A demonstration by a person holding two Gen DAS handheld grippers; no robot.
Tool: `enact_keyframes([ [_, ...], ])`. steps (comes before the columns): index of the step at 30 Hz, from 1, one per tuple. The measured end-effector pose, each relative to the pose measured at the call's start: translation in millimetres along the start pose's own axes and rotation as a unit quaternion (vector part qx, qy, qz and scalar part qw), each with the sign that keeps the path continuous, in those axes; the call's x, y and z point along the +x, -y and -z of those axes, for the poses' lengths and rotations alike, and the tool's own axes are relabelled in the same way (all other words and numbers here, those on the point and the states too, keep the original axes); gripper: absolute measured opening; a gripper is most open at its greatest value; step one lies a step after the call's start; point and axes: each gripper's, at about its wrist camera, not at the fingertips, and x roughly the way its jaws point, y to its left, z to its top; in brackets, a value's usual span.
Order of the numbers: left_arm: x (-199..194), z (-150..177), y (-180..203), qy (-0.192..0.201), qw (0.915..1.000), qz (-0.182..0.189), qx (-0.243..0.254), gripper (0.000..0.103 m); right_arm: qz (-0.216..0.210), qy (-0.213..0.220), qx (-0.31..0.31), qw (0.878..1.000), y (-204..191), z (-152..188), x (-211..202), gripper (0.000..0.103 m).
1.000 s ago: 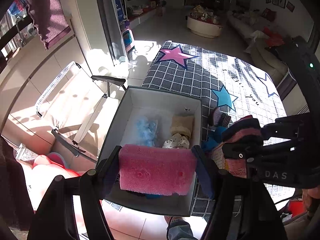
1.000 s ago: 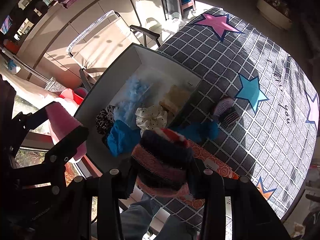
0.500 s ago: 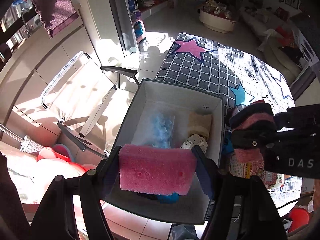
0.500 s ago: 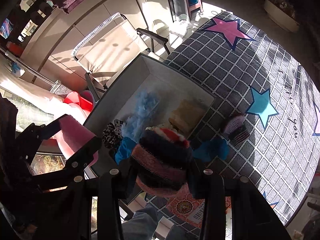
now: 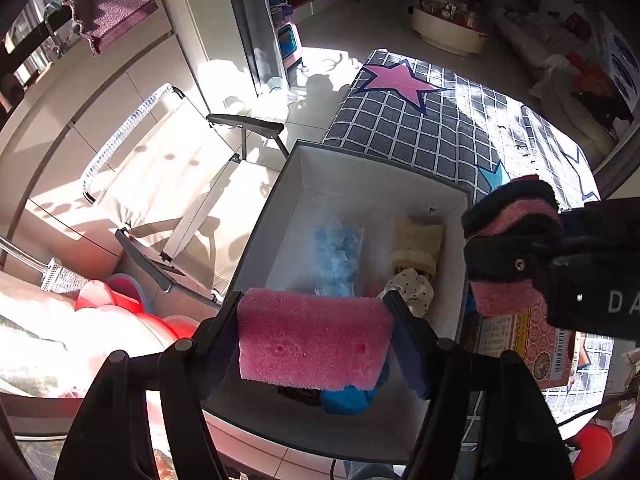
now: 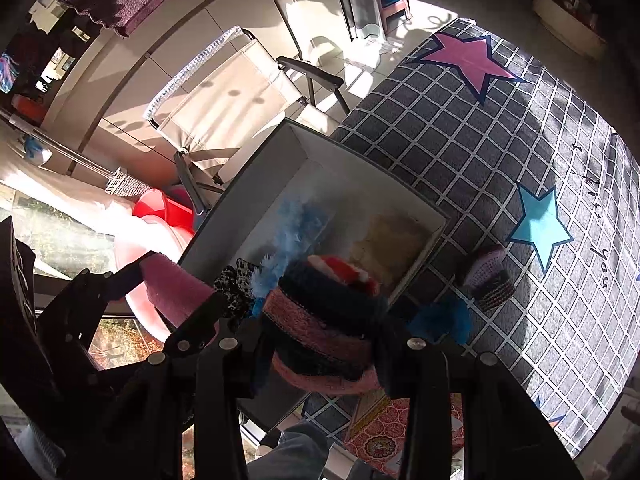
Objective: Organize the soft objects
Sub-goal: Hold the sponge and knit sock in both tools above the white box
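Pink sponge (image 5: 312, 338) being pinched by left gripper (image 5: 316, 336) jaws, hanging over box (image 5: 256, 216). Right gripper (image 6: 324, 336) jaws pinching striped sock (image 6: 328, 320) by box's right wall. Advice: lowering both inside walls, into bare space, before releasing.

Blue cloth (image 5: 347, 399) in box (image 5: 256, 236) half hidden behind pink sponge (image 5: 312, 338).

A cream folding chair (image 5: 168, 184) with dark armrests stands in sunlight on the tiled floor (image 5: 320, 60), beside a grey checked cover (image 6: 500, 152) printed with a pink star (image 5: 396, 82) and a blue star (image 6: 540, 220). A purple towel (image 5: 108, 0) hangs at upper left, and red basins (image 5: 132, 312) sit low near the chair. A round cream low table (image 5: 448, 32) stands far back in the room.
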Motion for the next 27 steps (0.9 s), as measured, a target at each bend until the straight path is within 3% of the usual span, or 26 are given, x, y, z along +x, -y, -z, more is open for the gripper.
enact_keyframes([
  [27, 18.4, 0.6, 1.6, -0.029, 0.9995, 0.001, -0.012, 0.073, -0.006, -0.010, 0.005, 1.000, 2.1, -3.6, 11.3, 0.043],
])
